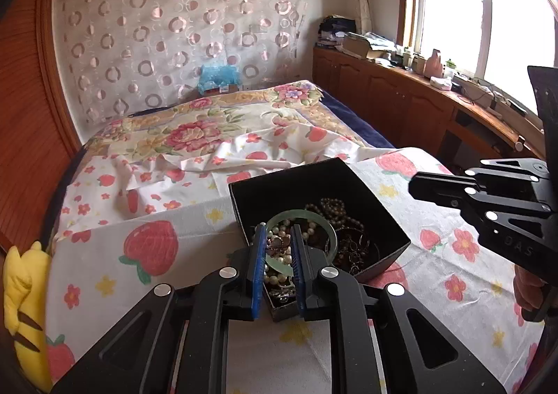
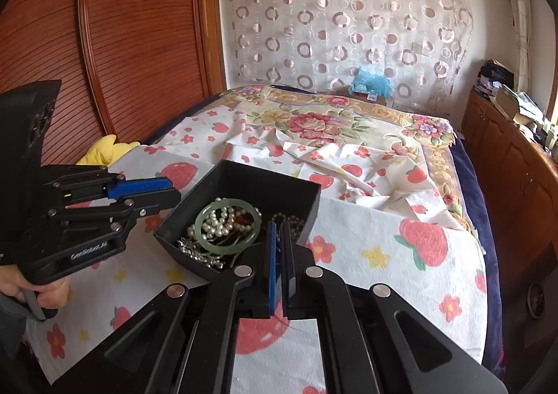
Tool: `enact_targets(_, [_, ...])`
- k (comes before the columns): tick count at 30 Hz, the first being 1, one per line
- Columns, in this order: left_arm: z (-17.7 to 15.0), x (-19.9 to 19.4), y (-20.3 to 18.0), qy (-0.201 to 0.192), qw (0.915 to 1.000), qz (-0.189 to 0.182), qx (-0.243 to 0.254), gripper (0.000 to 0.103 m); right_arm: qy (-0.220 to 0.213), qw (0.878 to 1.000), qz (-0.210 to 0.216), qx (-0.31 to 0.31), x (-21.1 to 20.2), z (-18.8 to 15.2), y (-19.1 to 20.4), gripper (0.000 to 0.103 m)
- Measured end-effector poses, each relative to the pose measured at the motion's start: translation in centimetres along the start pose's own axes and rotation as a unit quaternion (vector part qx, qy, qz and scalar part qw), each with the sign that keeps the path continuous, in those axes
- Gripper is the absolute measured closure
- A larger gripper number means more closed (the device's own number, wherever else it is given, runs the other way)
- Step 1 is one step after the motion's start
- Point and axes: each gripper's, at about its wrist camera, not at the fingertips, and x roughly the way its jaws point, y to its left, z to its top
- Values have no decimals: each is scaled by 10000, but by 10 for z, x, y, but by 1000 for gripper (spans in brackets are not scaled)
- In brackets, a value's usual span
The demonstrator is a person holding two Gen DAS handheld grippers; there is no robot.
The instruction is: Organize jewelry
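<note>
A black open box [image 1: 279, 181] [image 2: 265, 181] stands on the bed and holds tangled jewelry: a pale green jade bangle [image 1: 333, 237] [image 2: 200, 223], a white pearl strand [image 1: 275, 275] [image 2: 214, 225], dark bead bracelets [image 1: 331, 207] [image 2: 294, 221] and silver chains [image 2: 195, 251]. My left gripper [image 1: 278, 232] is open, its blue-padded fingers over the box's near corner, either side of the pearls and bangle. My right gripper [image 2: 279, 225] hangs at the box's right edge with its fingers nearly together and nothing visibly between them.
The box sits on a strawberry-print sheet [image 1: 146, 254] [image 2: 401, 240] over a floral bedspread [image 1: 195, 136]. A yellow plush toy [image 1: 24, 289] lies at the bed's left edge. A wooden wardrobe [image 2: 132, 38] stands on the left, and wooden cabinets [image 1: 401, 94] with clutter line the right under a window.
</note>
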Motion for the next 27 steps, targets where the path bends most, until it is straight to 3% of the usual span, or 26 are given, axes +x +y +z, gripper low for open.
enact_targets(3, [-3, 0, -3, -16, 10000, 43, -8, 66, -68, 10000, -15, 46, -6, -8, 0, 100])
enact_targets(7, [-9, -5, -7, -24, 9997, 230, 69, 61, -274, 9995, -130, 77, -18, -20, 2, 100])
enact_targets(13, [-22, -32, -10, -231, 9993, 304, 57, 31, -495, 9985, -158, 193, -36, -34, 7, 100])
enact_targets(16, [-27, -44, -11, -321, 9990, 304, 3, 22, -599, 9977, -144, 289, -46, -40, 11, 100])
enact_targets(20, [-32, -61, -11, -460, 9980, 417, -107, 11, -753, 9962, -168, 405, -58, -44, 17, 70])
enact_targets(21, [-33, -64, -11, -499, 9977, 433, -148, 8, -792, 9958, -178, 423, -62, -45, 19, 68])
enact_targets(22, [-35, -70, -10, -560, 9972, 449, -205, 8, -813, 9955, -197, 437, -64, -45, 20, 66])
enact_targets(24, [-37, -79, -8, -637, 9964, 457, -320, 8, -900, 9944, -270, 490, -71, -46, 23, 46])
enact_targets(27, [-42, -92, -6, -750, 9949, 464, -497, 8, -1059, 9923, -368, 532, -83, -48, 29, 29])
